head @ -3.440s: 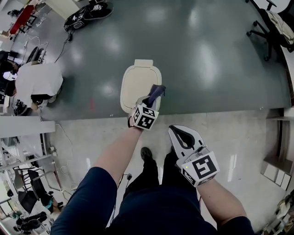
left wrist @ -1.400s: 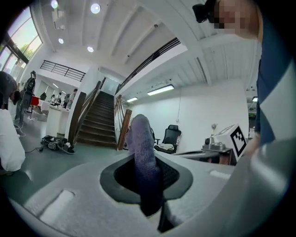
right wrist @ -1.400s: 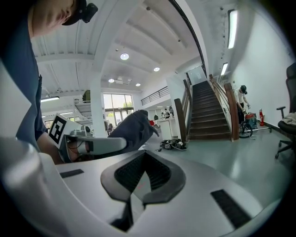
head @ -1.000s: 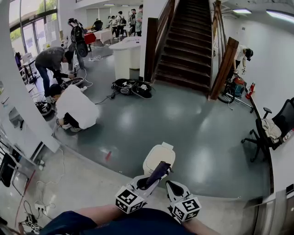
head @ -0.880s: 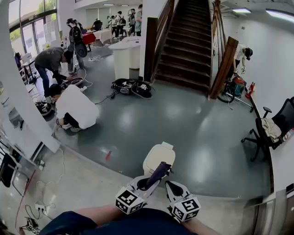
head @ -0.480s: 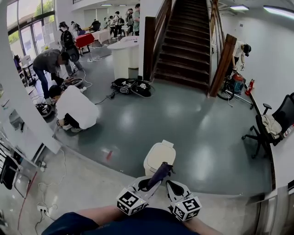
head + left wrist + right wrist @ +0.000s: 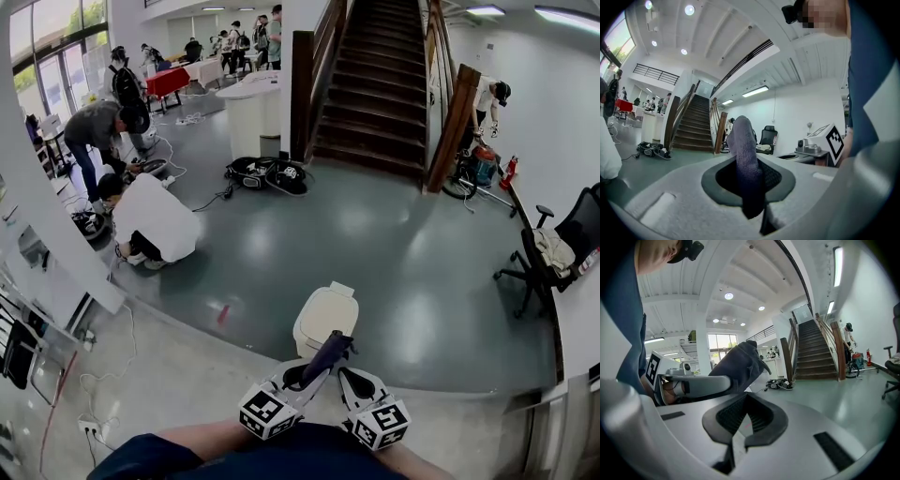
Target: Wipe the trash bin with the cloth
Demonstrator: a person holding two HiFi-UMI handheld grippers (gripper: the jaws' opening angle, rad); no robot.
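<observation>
left tool (image 7: 309, 373) tight on cloth (image 7: 328, 353), right tool (image 7: 352, 380) together, empty, near trash bin (image 7: 323, 317)

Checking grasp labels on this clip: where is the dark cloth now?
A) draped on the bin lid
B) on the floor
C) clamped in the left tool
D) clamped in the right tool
C: the cloth stands pinched between the closed jaws of the left tool; the right tool is shut on nothing.
</observation>
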